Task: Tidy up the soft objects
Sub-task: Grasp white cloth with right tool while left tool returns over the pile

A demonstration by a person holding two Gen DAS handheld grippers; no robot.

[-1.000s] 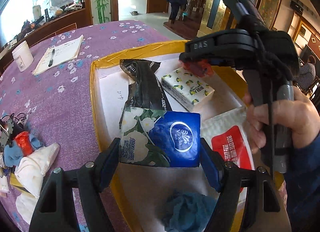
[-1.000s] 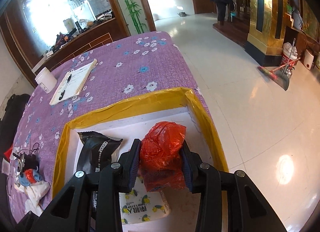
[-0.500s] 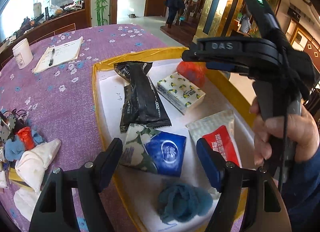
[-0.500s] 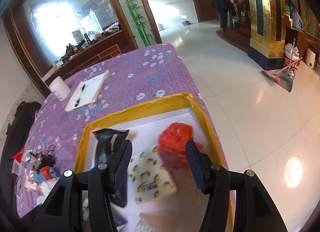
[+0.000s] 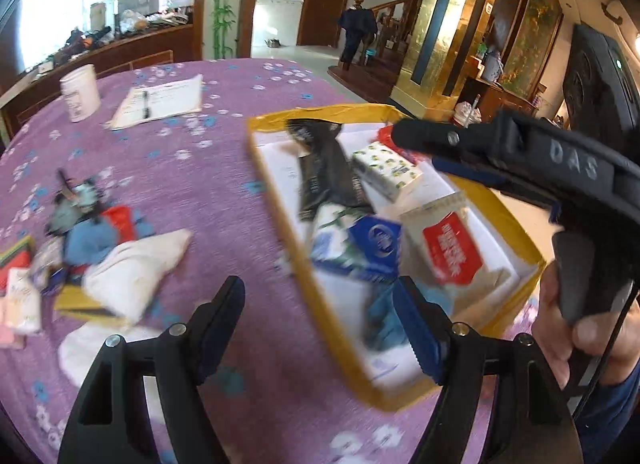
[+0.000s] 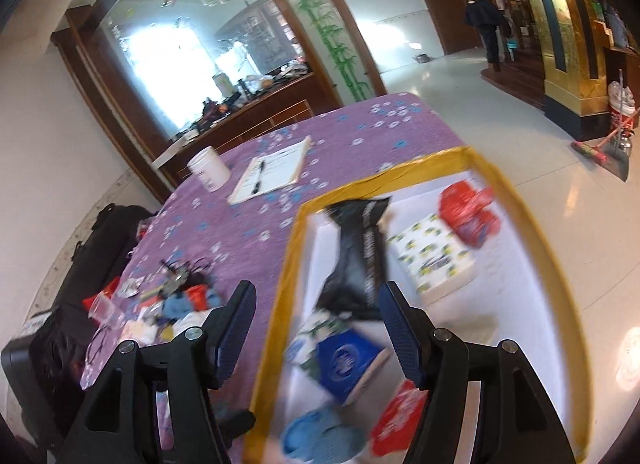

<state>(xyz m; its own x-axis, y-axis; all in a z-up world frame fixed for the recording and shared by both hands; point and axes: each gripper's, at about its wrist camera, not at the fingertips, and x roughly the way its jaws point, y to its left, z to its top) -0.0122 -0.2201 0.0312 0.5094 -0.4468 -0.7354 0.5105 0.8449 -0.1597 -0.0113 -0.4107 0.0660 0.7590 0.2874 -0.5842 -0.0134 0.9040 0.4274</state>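
Observation:
The yellow-rimmed tray (image 5: pixel 276 200) (image 6: pixel 280 288) holds a black packet (image 5: pixel 328 172) (image 6: pixel 360 248), a lemon-print tissue pack (image 5: pixel 386 174) (image 6: pixel 432 256), a blue tissue pack (image 5: pixel 360 248) (image 6: pixel 344 356), a red-and-white packet (image 5: pixel 452 248), a blue cloth (image 6: pixel 320 436) and a red bag (image 6: pixel 468 212) in its far right corner. My left gripper (image 5: pixel 320 312) is open and empty over the tray's near left rim. My right gripper (image 6: pixel 316 312) hangs above the tray's left side, its jaws opening with nothing between them. A pile of soft things (image 5: pixel 120 260) (image 6: pixel 180 300) lies on the purple cloth to the left.
A white cup (image 5: pixel 80 92) and a notepad with a pen (image 5: pixel 160 102) lie at the far side of the table. A hand (image 5: pixel 580 324) holds the right gripper at the right edge. A black bag (image 6: pixel 100 232) sits on the floor to the left. Another person stands far back by the stairs.
The right gripper let go of the red bag in the tray's far corner, opened and drew back. The left gripper drew away from the blue tissue pack and swung left towards the pile.

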